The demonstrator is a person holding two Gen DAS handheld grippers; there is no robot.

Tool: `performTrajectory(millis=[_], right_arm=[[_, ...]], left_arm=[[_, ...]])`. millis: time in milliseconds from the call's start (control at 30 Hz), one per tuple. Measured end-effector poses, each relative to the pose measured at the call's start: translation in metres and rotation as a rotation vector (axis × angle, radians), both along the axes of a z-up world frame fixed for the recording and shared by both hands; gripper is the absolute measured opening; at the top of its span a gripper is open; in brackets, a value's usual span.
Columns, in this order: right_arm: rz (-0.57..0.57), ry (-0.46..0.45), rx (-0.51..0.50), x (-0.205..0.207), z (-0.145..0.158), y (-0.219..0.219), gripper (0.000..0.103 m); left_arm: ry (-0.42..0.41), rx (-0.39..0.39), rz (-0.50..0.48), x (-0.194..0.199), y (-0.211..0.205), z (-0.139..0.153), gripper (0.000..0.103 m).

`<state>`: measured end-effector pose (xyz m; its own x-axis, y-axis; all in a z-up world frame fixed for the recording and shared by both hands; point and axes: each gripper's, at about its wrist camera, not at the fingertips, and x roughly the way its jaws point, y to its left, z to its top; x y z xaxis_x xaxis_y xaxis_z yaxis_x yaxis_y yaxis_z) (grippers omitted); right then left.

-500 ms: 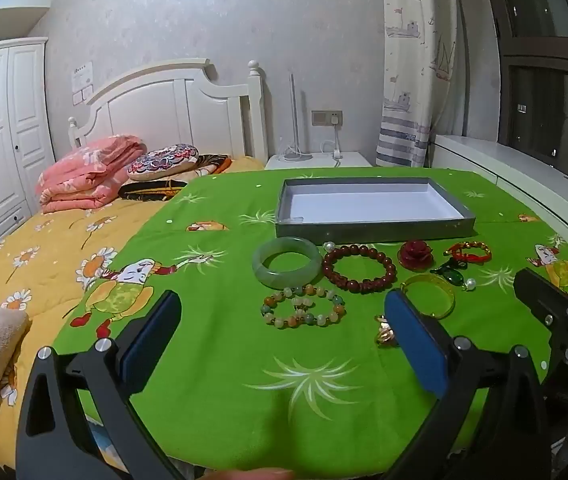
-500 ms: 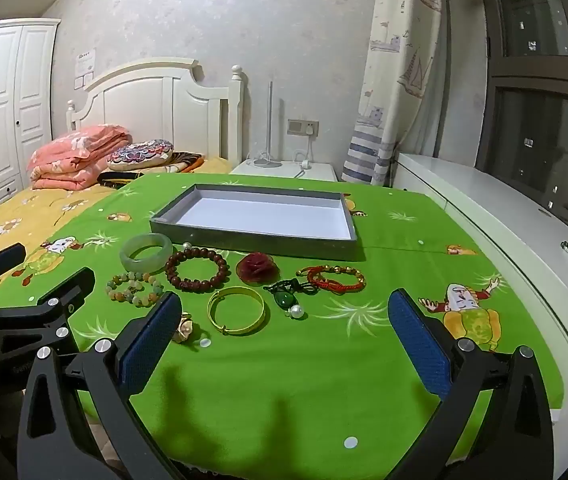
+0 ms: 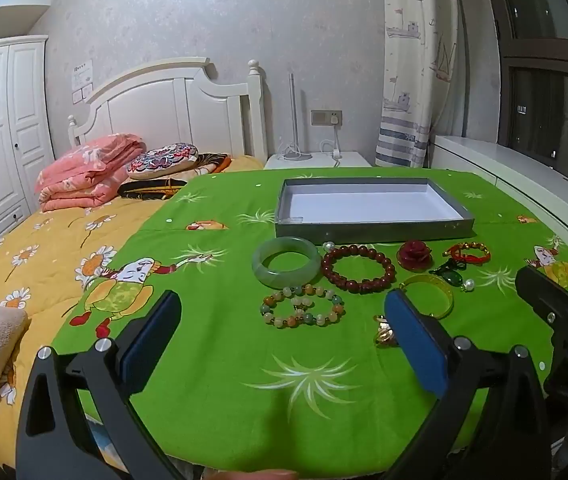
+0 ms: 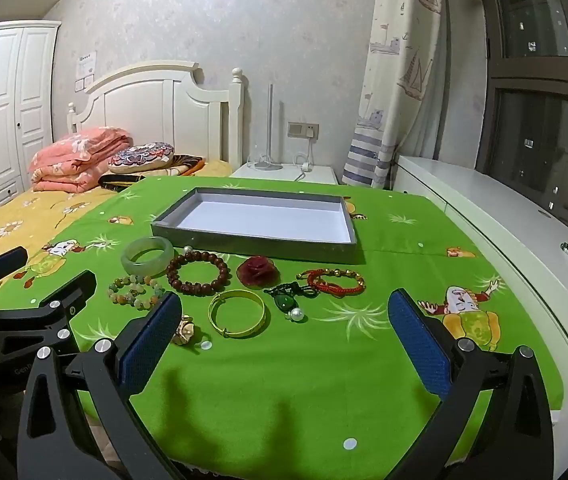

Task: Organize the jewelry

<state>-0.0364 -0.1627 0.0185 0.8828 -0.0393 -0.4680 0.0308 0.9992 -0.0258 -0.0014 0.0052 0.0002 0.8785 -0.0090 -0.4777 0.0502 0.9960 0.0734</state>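
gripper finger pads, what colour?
Blue pads on black arms; clearest in the right wrist view.

Two low side-by-side wrist views toward the shared tray (image 3: pixel 372 229) (image 4: pixel 251 240).

Bright colours on a green cloth

The cloth (image 4: pixel 284 380) is vivid green with cartoon figures and white starbursts; on it a grey tray (image 4: pixel 251 242) with white inside, a pale green bangle (image 4: pixel 147 261), dark red-brown beads (image 4: pixel 197 273), a gold bangle (image 4: pixel 237 313) and a red rose (image 4: pixel 257 272).
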Motion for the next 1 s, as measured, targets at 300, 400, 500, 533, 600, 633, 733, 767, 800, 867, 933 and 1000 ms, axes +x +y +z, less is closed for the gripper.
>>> performTrajectory(millis=[300,400,500,533,600,633,733,767,800,867,933,1000], right_arm=[[-0.001,-0.003,0.0,-0.0018,0.0012,0.0004,0.097],[-0.001,-0.002,0.0,-0.0016,0.0011,0.0004,0.097],[-0.001,-0.004,0.001,-0.0019,0.001,0.0005,0.097],[0.0,-0.004,0.001,-0.002,0.0009,0.0005,0.097],[-0.001,-0.004,0.002,-0.0023,0.0007,0.0004,0.097],[-0.001,-0.004,0.002,-0.0024,0.0006,0.0005,0.097],[0.0,-0.005,0.002,-0.0028,0.0003,0.0004,0.097],[-0.001,-0.005,0.002,-0.0029,0.0002,0.0004,0.097],[-0.001,-0.004,0.002,-0.0031,0.0001,0.0004,0.097],[-0.001,-0.005,0.003,-0.0029,-0.0007,-0.0007,0.097],[-0.001,-0.005,0.003,-0.0029,-0.0016,-0.0017,0.097],[-0.001,-0.007,0.003,-0.0028,-0.0024,-0.0028,0.097]], left_arm=[[0.001,-0.004,0.0,0.0016,-0.0026,0.0,0.099],[0.001,-0.007,0.0,0.0015,-0.0021,0.0,0.099],[0.002,-0.007,0.002,0.0017,-0.0017,0.0011,0.099],[0.002,-0.008,0.002,0.0016,-0.0017,0.0012,0.099],[0.002,-0.007,0.003,0.0018,-0.0018,0.0011,0.099],[0.003,-0.007,0.002,0.0019,-0.0017,0.0011,0.099],[0.003,-0.007,0.003,0.0018,-0.0017,0.001,0.099],[0.003,-0.008,0.003,0.0018,-0.0016,0.001,0.099],[0.003,-0.009,0.002,0.0017,-0.0016,0.0009,0.099],[0.003,-0.009,0.002,0.0011,-0.0014,0.0007,0.099],[0.004,-0.01,0.002,0.0012,-0.0015,0.0005,0.099],[0.004,-0.01,0.002,0.001,-0.0016,0.0005,0.099]])
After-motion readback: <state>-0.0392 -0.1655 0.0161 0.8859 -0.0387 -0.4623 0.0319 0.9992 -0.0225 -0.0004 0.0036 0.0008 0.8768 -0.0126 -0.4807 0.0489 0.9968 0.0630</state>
